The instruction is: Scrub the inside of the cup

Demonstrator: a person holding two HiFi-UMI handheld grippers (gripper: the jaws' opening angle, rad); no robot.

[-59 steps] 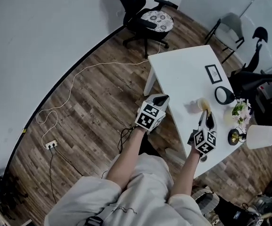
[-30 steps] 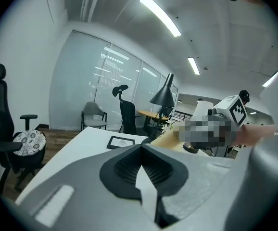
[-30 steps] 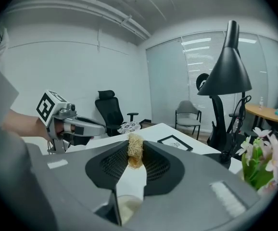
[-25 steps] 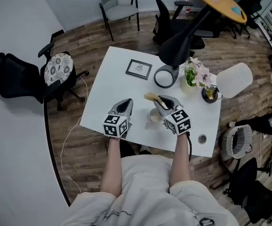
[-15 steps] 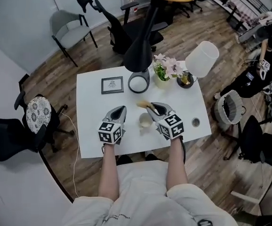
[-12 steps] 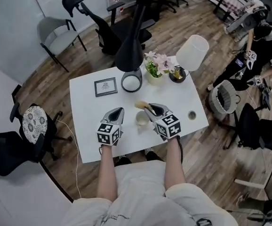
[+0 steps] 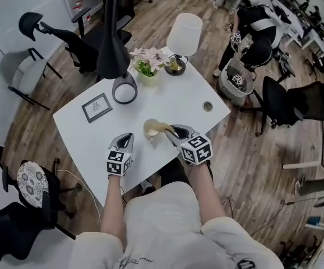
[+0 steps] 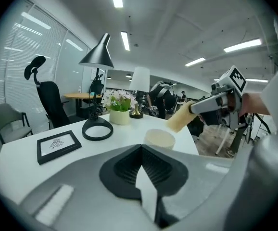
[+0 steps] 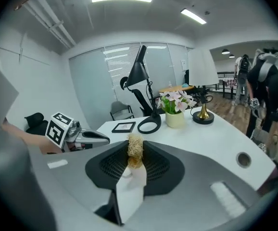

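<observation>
The cup (image 7: 150, 129) stands on the white table (image 7: 167, 97) near its near edge, between the grippers. The right gripper (image 7: 173, 130) is clamped on a scrubber (image 9: 134, 150), held just right of the rim and not yet inserted. The left gripper (image 7: 126, 139) has its jaws together on nothing. Scrubbing is judged not begun: the scrubber is to be lowered into the mouth. The cup's contents cannot be made out.

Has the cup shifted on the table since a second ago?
No. The cup sits the same way off the lamp base and the frame as before; only the head view has turned.
</observation>
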